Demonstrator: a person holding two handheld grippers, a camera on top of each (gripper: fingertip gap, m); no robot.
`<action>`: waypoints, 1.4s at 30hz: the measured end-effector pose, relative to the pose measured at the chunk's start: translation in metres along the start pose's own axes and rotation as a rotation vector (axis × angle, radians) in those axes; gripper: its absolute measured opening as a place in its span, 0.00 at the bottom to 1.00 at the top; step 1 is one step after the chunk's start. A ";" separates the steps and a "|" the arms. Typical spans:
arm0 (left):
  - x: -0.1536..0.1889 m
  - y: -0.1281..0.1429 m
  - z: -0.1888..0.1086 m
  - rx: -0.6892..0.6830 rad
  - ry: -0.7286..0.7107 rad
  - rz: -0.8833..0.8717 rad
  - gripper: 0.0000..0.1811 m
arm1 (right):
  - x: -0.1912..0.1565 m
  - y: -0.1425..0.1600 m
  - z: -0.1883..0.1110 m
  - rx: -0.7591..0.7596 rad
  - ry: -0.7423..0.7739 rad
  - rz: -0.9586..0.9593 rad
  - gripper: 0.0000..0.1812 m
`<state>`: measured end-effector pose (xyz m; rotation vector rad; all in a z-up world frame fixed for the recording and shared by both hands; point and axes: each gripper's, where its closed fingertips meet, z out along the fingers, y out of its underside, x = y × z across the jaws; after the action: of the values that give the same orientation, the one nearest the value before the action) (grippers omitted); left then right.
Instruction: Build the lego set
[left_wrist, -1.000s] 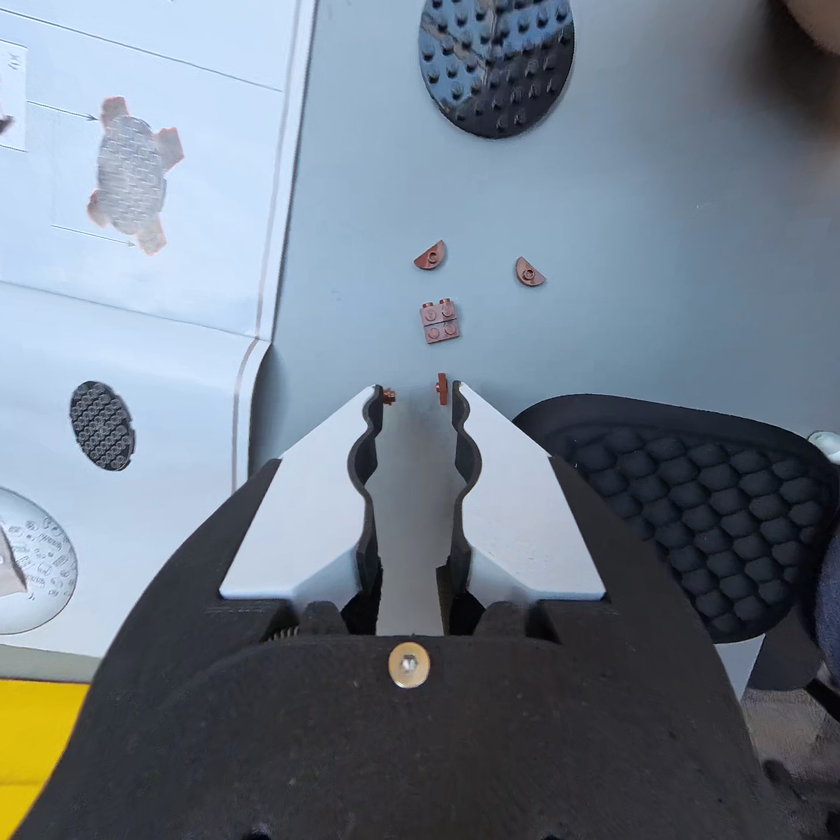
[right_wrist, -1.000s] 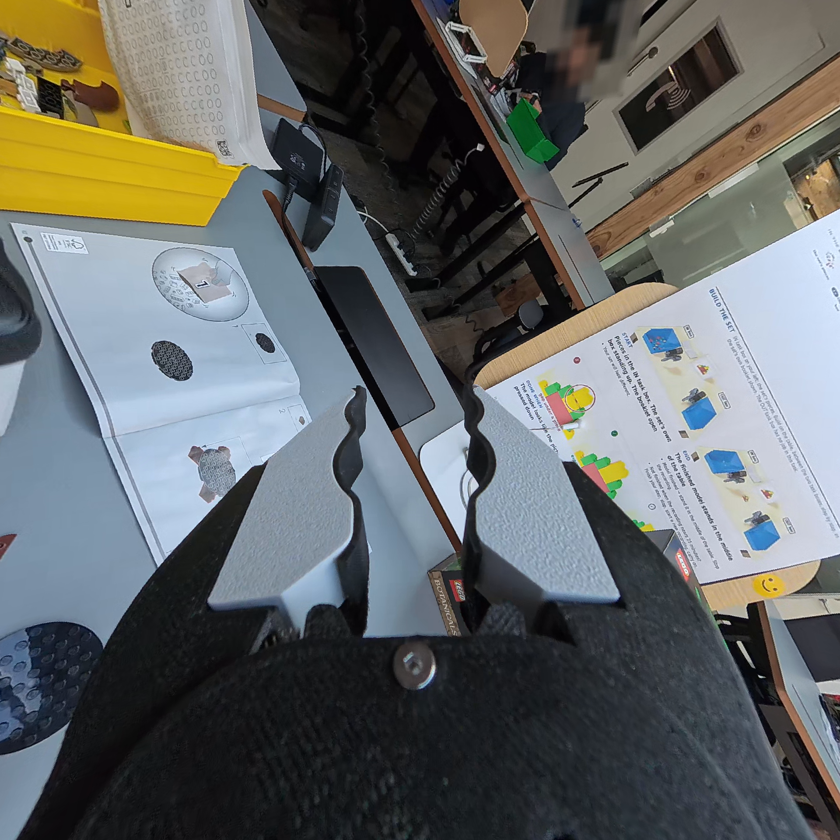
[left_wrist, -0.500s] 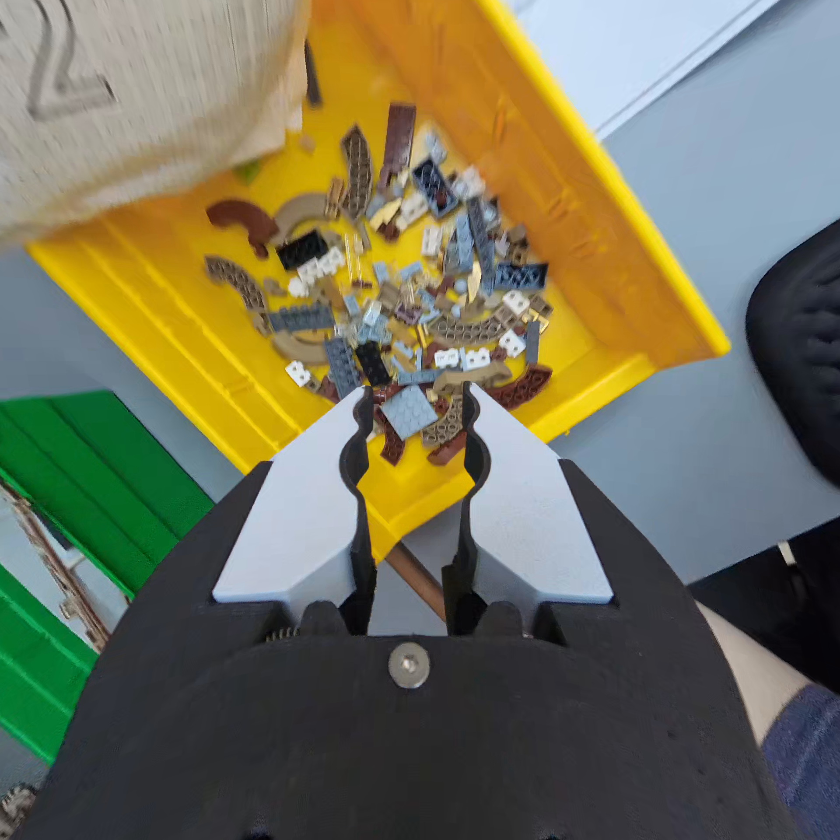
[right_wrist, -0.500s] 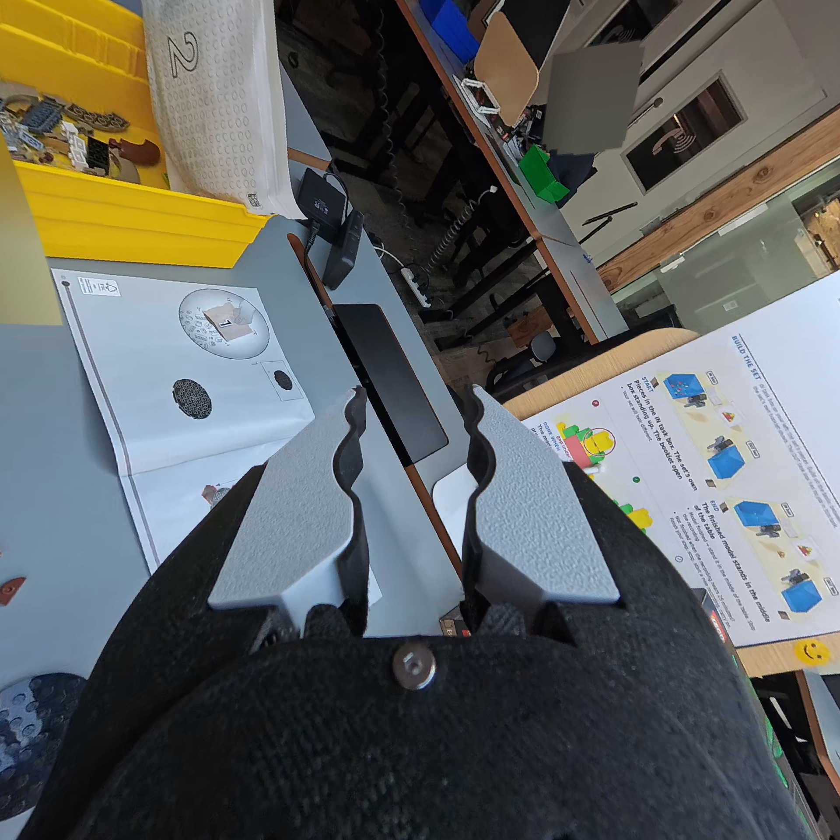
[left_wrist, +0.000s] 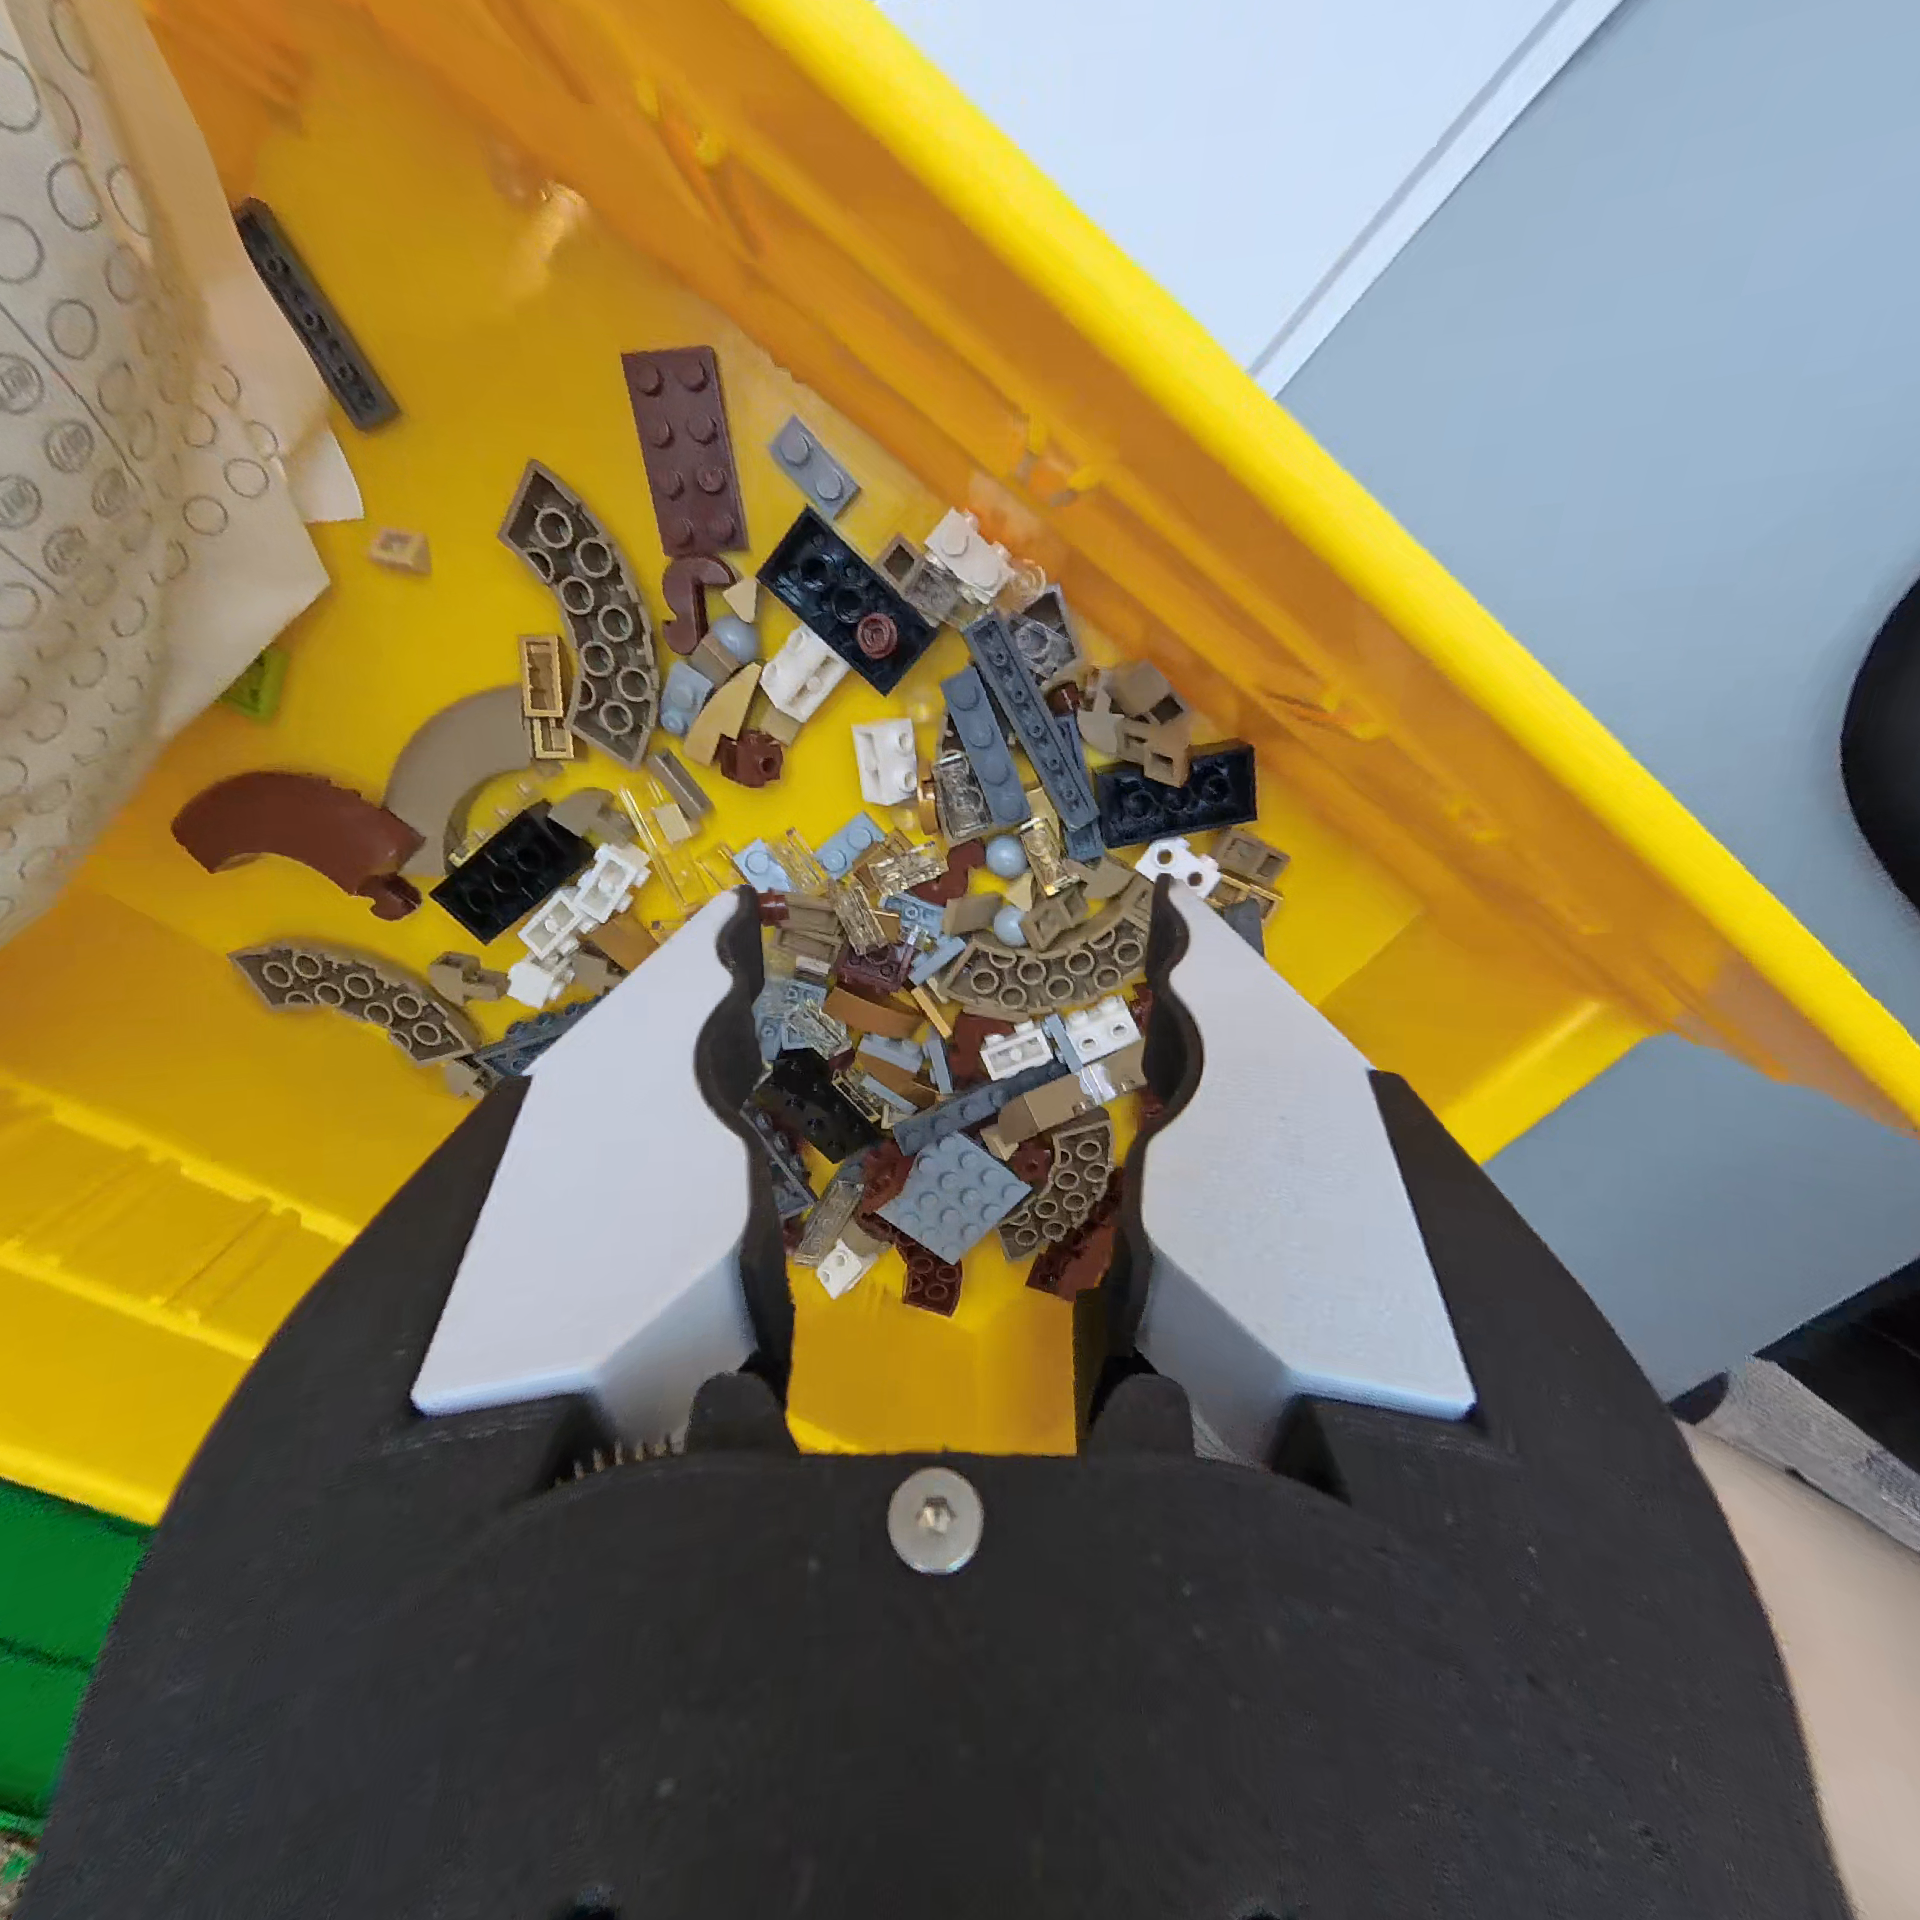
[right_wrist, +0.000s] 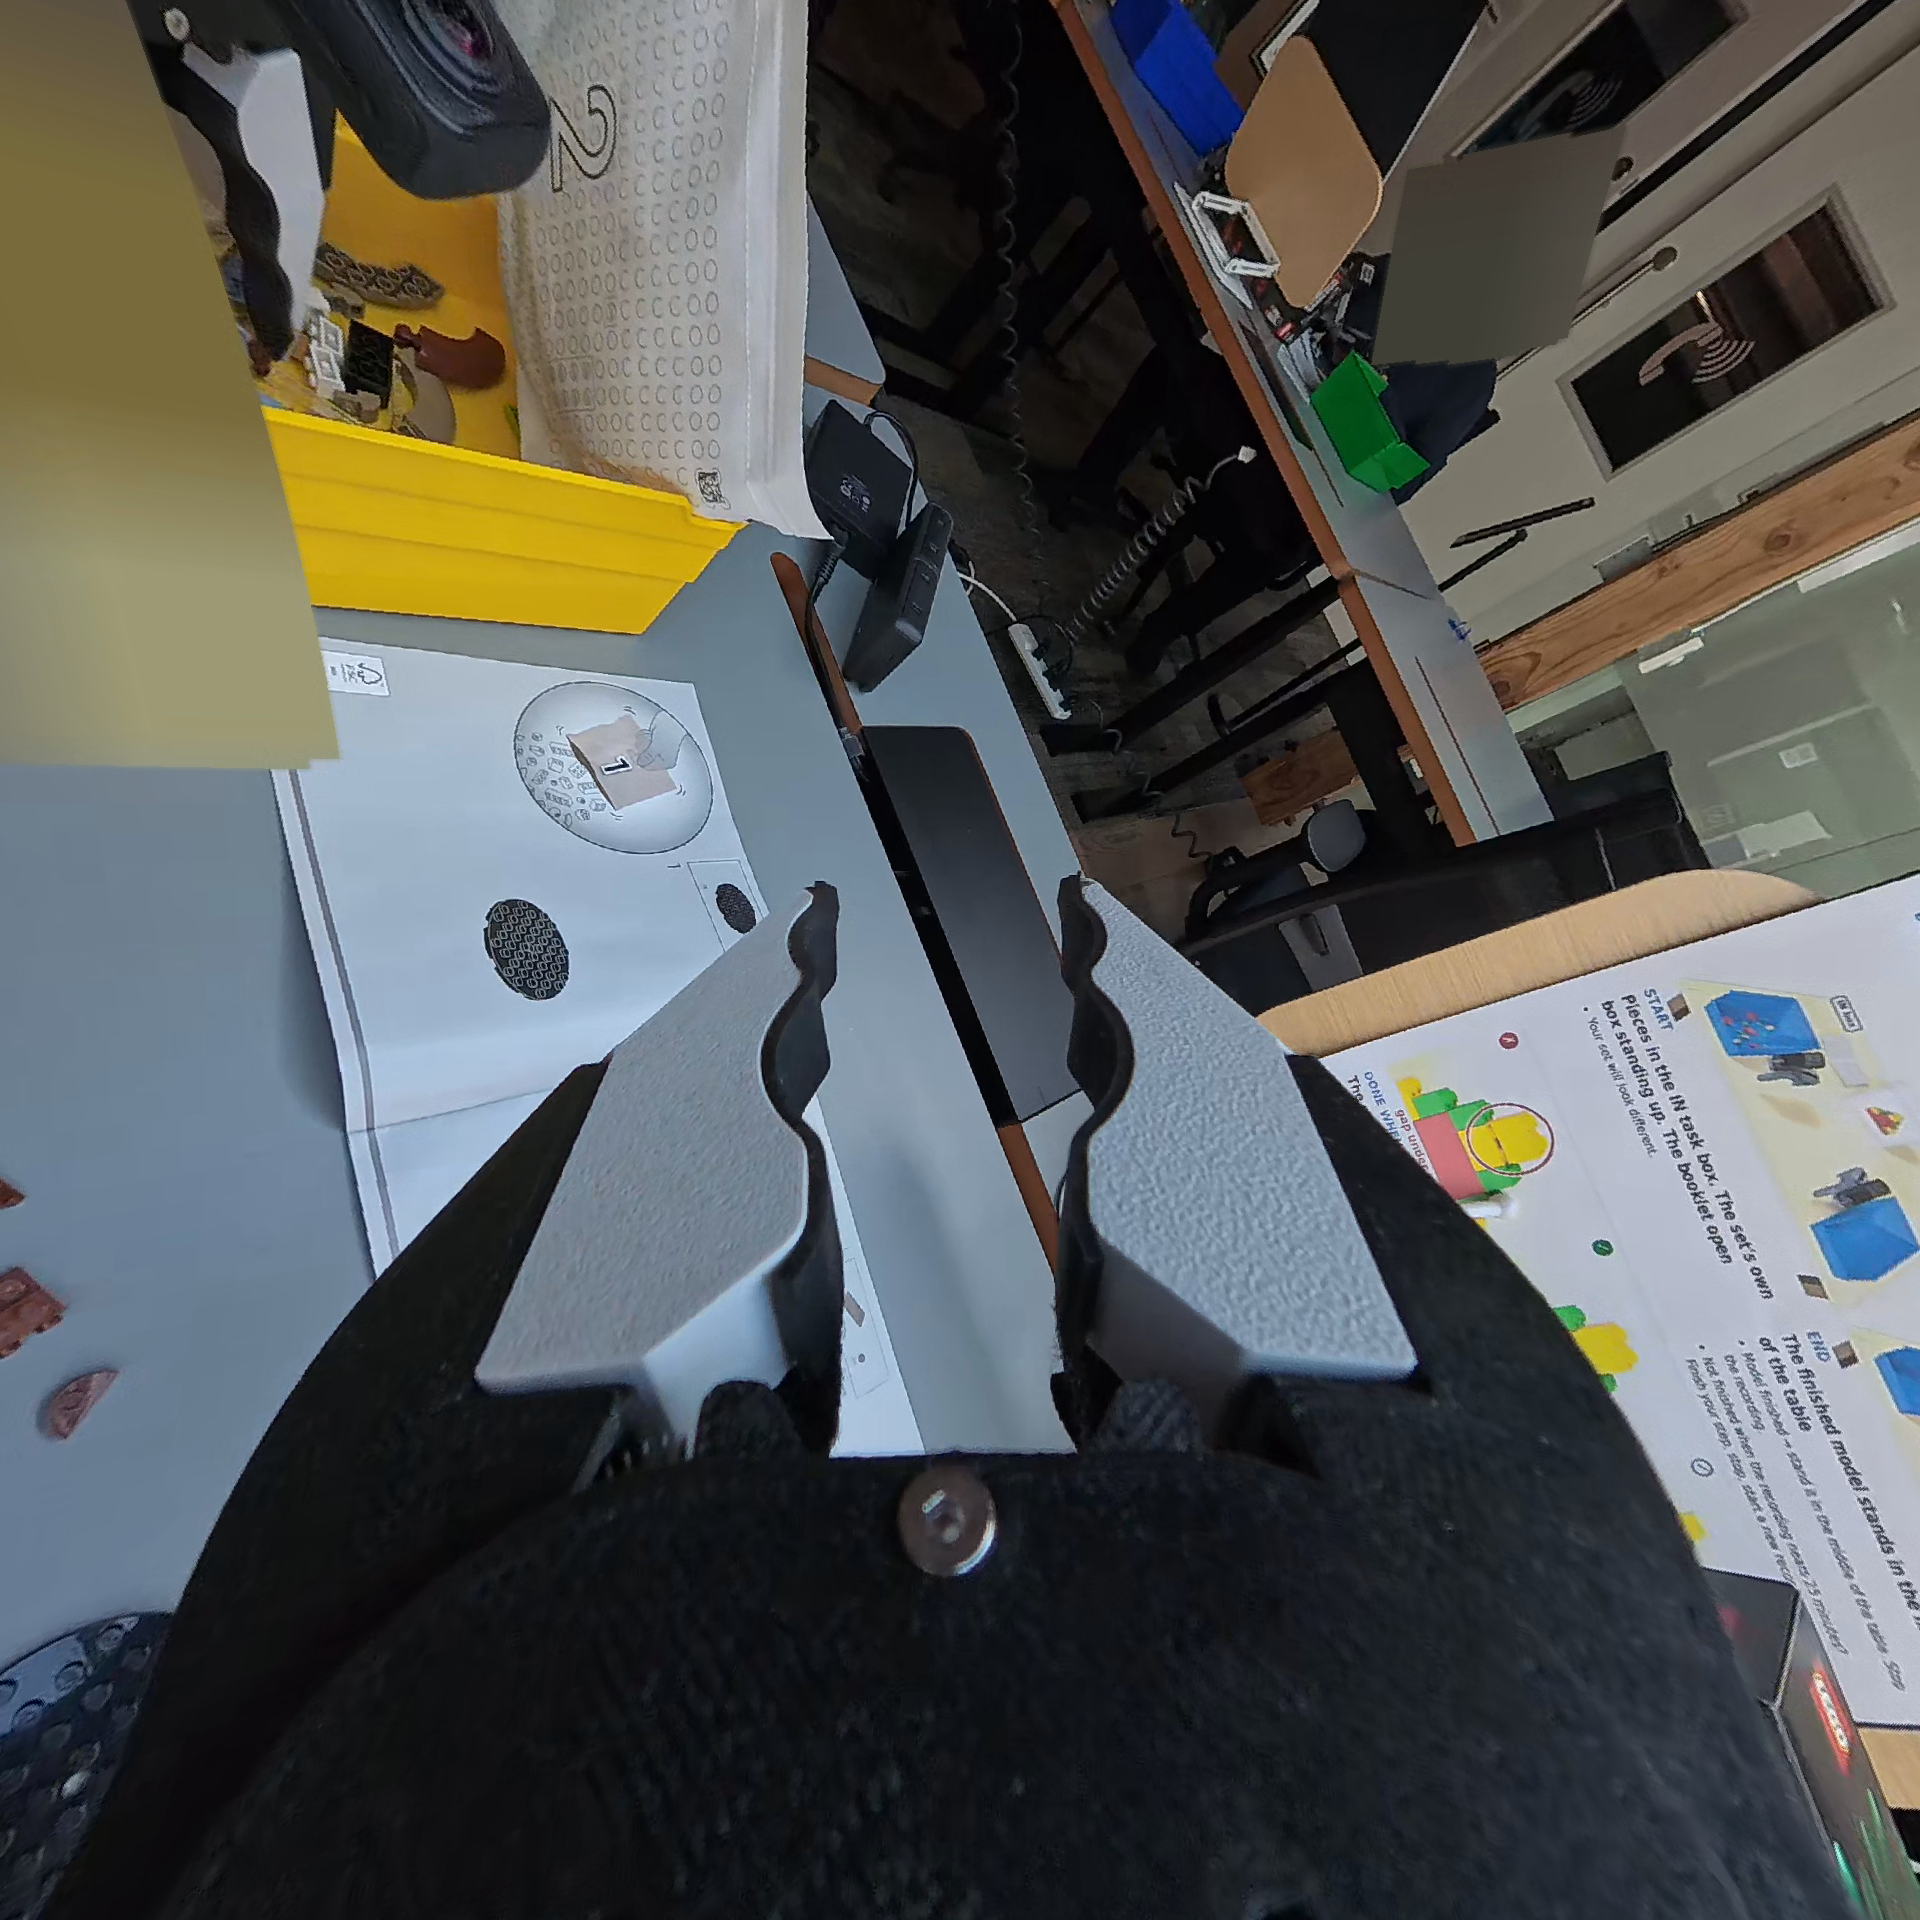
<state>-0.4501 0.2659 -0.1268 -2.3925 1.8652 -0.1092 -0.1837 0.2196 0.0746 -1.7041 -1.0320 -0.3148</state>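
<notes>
A yellow bin (left_wrist: 1226, 488) holds a heap of loose lego pieces (left_wrist: 935, 997) in tan, grey, black, white and brown. My left gripper (left_wrist: 951, 899) is open and empty, hovering over the heap inside the bin. In the right wrist view the bin (right_wrist: 468, 509) is at the upper left, with the left gripper's finger (right_wrist: 265, 177) above it. My right gripper (right_wrist: 940, 899) is open and empty over the grey table (right_wrist: 135, 987). A dark round plate (right_wrist: 62, 1745) and small brown pieces (right_wrist: 26, 1309) lie at the left edge.
An open instruction booklet (right_wrist: 499, 883) lies on the table. A white paper bag (left_wrist: 114, 447) rests in the bin's far corner; it also shows in the right wrist view (right_wrist: 665, 249). A printed instruction sheet (right_wrist: 1662, 1226) is at right. A black pad (right_wrist: 977, 904) and charger (right_wrist: 873, 488) sit by the table edge. The left gripper's tips are roughly 35 centimetres from the right gripper's.
My left gripper swung from the table with the brown pieces to the yellow bin, moved closer over the heap, and opened wider. My right gripper tilted slightly and stayed open.
</notes>
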 end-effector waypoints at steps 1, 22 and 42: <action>-0.004 -0.001 0.004 -0.010 -0.019 0.003 0.43 | 0.000 0.000 0.000 0.000 0.000 0.001 0.24; -0.055 0.015 0.013 -0.085 -0.216 -0.047 0.03 | 0.001 0.002 -0.001 -0.004 0.000 -0.004 0.24; -0.044 0.093 -0.016 -0.202 -0.081 -0.449 0.23 | -0.004 0.008 0.007 -0.037 -0.018 -0.019 0.24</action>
<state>-0.5525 0.2850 -0.1223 -2.8655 1.3317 0.1464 -0.1818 0.2232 0.0637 -1.7337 -1.0625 -0.3329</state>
